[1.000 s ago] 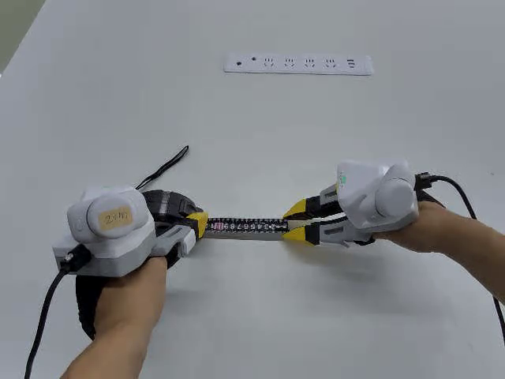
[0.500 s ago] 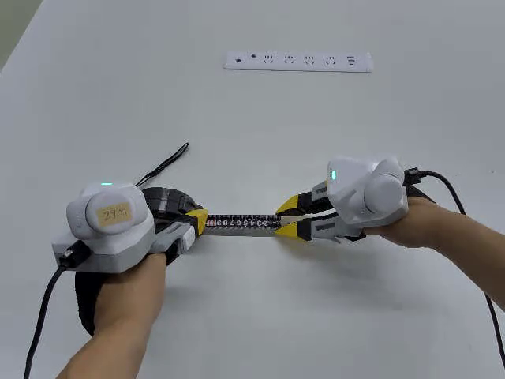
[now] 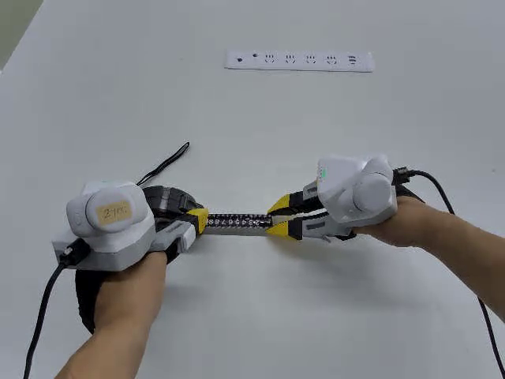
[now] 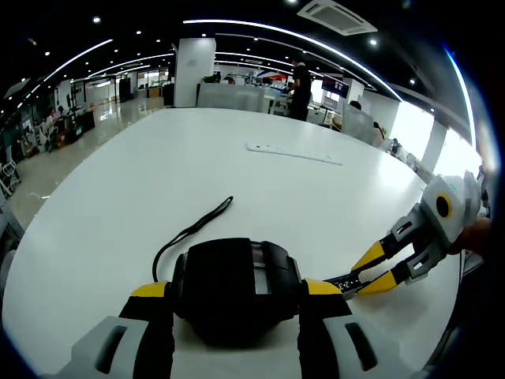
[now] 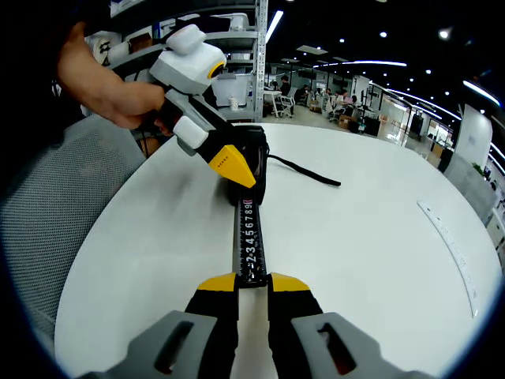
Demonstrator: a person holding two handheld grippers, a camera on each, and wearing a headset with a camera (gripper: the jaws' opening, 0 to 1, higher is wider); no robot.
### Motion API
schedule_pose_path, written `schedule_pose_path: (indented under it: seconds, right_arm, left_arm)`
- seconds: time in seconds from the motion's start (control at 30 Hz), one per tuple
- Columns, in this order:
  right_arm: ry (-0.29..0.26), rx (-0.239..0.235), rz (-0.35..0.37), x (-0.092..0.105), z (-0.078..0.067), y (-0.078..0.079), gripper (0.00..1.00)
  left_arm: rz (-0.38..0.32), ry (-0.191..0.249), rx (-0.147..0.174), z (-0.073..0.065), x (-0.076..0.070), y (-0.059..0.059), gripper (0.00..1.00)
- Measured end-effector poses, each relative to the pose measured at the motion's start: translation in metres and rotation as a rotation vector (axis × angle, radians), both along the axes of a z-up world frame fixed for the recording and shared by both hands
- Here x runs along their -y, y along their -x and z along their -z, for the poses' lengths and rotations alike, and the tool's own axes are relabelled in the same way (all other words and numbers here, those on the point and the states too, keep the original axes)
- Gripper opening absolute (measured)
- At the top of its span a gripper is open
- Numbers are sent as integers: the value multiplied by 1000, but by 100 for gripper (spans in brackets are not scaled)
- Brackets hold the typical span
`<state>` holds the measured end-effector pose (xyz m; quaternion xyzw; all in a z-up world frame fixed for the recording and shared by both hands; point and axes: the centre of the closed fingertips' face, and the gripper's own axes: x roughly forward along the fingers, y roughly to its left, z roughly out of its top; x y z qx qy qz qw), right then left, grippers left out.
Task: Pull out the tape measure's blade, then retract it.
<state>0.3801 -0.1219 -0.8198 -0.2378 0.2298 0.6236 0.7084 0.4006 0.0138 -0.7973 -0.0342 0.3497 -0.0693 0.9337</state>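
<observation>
Tape measure case point(image 4: 237, 288) sits on the white worktop point(image 3: 260, 316), clamped across its sides by the left gripper point(image 3: 192, 227). The right gripper point(image 3: 276, 219) is closed on the free end of the blade point(image 5: 250, 241); its yellow tips pinch the blade flat just beyond the printed numerals. A short length of blade runs straight between the two, lying low over the worktop. The case's black wrist strap point(image 3: 166, 166) trails off behind, clear of the blade. The power strip point(image 3: 298, 61) is well apart at the far side. Judgement: direction of travel can't be read from this instant, but the same care applies either way. Keep the left grip firm so the case does not skid or twist. Move the right gripper strictly along the blade's line and level, with no sideways pull that would kink it. If feeding back, pace the spring and do not release early, or the hook may snap into the case.
</observation>
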Motion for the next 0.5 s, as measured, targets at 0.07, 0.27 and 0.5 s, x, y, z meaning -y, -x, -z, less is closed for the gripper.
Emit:
schedule_pose_path:
  seconds: [0.07,0.27,0.5]
  right_arm:
    - [-2,-1,1,-2,0,0,11]
    - [-10,-7,2,-8,0,0,11]
    - [-18,-11,2,-15,1,-1,11]
  left_arm:
    - [0,1,-1,0,0,0,60]
    - [1,2,-1,0,0,0,60]
    - [3,3,-2,0,0,0,60]
